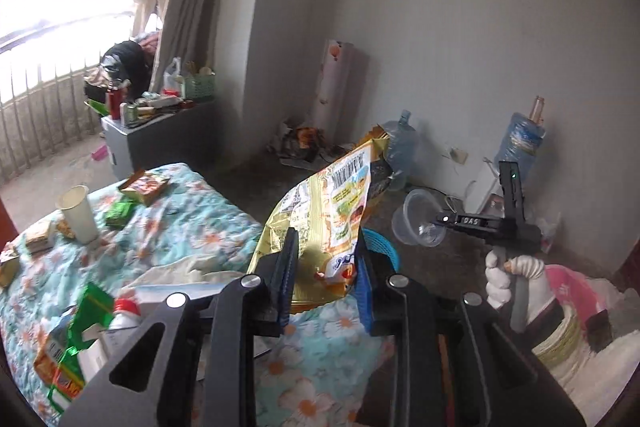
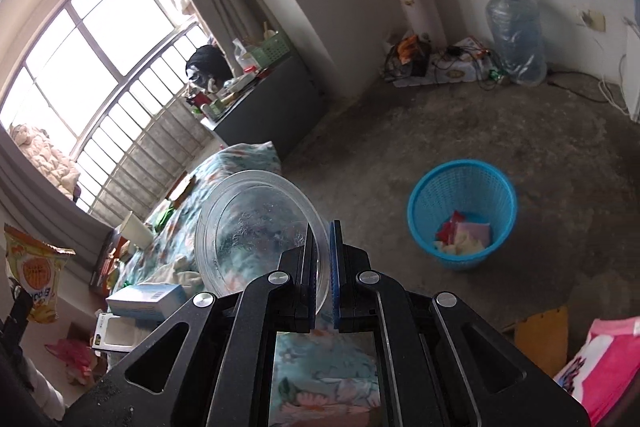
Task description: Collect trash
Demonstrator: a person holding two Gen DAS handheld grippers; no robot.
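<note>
My left gripper is shut on a gold and white snack bag and holds it up above the floral bed cover. The bag also shows at the far left of the right wrist view. My right gripper is shut on the rim of a clear plastic container and holds it in the air. The left wrist view shows that gripper and the container to the right. A blue mesh trash basket stands on the floor to the right and holds some wrappers; its rim peeks out behind the bag.
The bed carries a white paper cup, green wrappers, small boxes and a white bottle. A grey cabinet with clutter stands by the window. Water jugs and cables lie by the wall. A pink bag lies at the right.
</note>
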